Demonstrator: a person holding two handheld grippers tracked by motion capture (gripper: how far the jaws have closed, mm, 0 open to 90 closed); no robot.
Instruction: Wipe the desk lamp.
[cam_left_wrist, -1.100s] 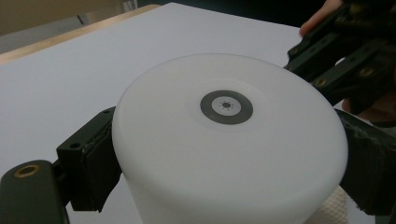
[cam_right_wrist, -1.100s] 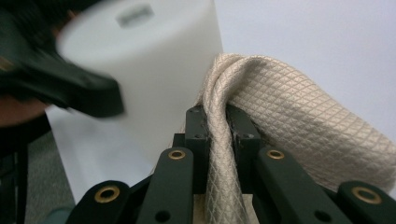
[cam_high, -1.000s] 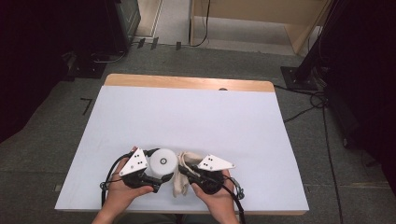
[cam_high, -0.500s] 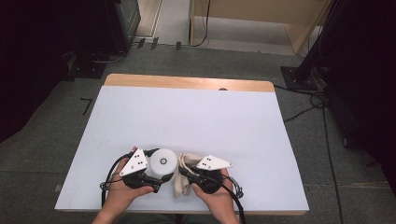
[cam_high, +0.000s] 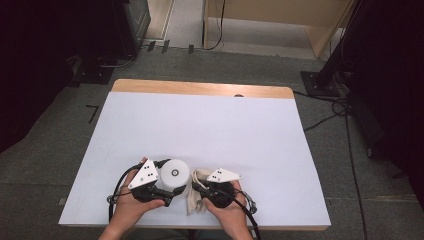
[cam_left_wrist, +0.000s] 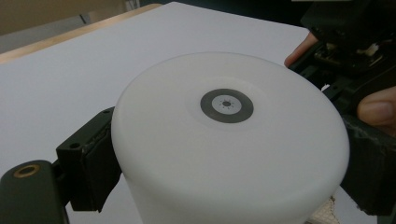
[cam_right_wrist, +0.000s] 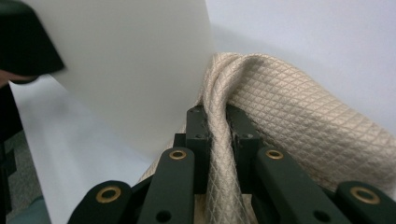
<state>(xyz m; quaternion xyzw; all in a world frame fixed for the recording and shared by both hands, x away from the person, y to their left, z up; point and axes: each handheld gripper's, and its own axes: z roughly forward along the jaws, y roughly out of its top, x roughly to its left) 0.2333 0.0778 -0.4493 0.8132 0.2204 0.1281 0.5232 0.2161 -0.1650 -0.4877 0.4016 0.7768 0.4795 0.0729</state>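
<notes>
Left tool (cam_high: 167, 186) clamps the white tub (cam_high: 174, 173) near the table's (cam_high: 210, 120) front edge, right tool (cam_high: 198, 186) pinches a cloth (cam_right_wrist: 299, 116) fold touching the tub, so wiping looks underway, not finished.

My left gripper (cam_left_wrist: 224, 154) jaws disappearing behind white cylinder (cam_left_wrist: 229, 140); cylinder base running off bottom edge; cloth (cam_right_wrist: 280, 121) tail hiding beneath my right gripper (cam_right_wrist: 218, 140); cylinder blurring in right gripper view.
</notes>
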